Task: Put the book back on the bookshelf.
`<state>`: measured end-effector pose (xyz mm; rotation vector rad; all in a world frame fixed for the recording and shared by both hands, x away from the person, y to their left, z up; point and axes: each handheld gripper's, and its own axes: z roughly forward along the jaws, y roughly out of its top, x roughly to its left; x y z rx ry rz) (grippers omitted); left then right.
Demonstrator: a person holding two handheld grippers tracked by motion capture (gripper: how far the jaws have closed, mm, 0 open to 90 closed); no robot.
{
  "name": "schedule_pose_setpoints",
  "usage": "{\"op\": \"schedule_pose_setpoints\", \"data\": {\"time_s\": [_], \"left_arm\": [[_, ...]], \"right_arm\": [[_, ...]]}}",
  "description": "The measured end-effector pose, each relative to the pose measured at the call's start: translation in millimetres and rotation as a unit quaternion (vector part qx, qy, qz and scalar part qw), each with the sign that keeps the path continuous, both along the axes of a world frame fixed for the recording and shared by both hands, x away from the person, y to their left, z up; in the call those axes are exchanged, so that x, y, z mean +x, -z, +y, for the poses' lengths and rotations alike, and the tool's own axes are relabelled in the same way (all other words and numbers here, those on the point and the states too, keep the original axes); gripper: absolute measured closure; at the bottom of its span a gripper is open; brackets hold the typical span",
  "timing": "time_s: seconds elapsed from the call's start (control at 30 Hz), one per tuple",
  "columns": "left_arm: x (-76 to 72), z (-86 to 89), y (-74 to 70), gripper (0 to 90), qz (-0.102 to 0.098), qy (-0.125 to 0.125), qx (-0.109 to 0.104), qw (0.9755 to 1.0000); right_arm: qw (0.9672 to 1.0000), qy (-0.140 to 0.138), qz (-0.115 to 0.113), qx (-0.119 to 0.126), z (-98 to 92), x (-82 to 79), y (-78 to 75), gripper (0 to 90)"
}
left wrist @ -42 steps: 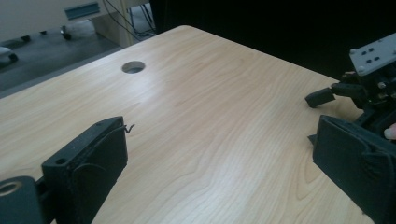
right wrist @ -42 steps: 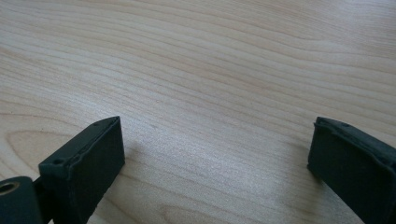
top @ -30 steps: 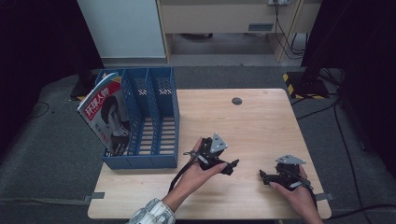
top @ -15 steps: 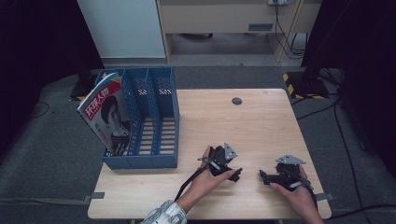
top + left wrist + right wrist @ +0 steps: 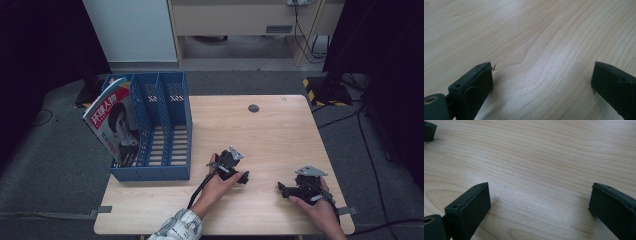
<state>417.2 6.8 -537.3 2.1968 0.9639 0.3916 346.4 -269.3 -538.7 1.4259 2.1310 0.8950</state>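
A pale wooden table [image 5: 280, 125] stands on grey carpet, with dark curtains at both sides and a light cabinet behind it. Most of the tabletop lies bare, from the far edge with its small dark round cap [image 5: 253, 108] down to the near edge where the person's forearms come in.

A blue file rack [image 5: 155, 135] stands at the table's left edge, and a magazine [image 5: 112, 127] leans tilted in its leftmost slot. The cover carries a red band with white characters and a portrait below; the characters are too small to read surely.

The left gripper [image 5: 239, 176] rests low on the wood near the middle front, well apart from the rack. Its jaws are spread wide with nothing but bare wood grain between them. The right gripper [image 5: 282, 187] sits near the front right corner, its jaws likewise spread wide over bare wood, gripping nothing.
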Motion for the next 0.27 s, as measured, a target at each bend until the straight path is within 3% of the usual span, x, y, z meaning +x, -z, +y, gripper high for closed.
{"op": "schedule_pose_setpoints", "data": {"time_s": [0.27], "left_arm": [[3.1,6.8,0.6,0.1,0.003,-0.015,0.001,0.9999]], "right_arm": [[1.0000,0.005,0.000,0.001,0.6,-1.3,0.1,4.2]]}}
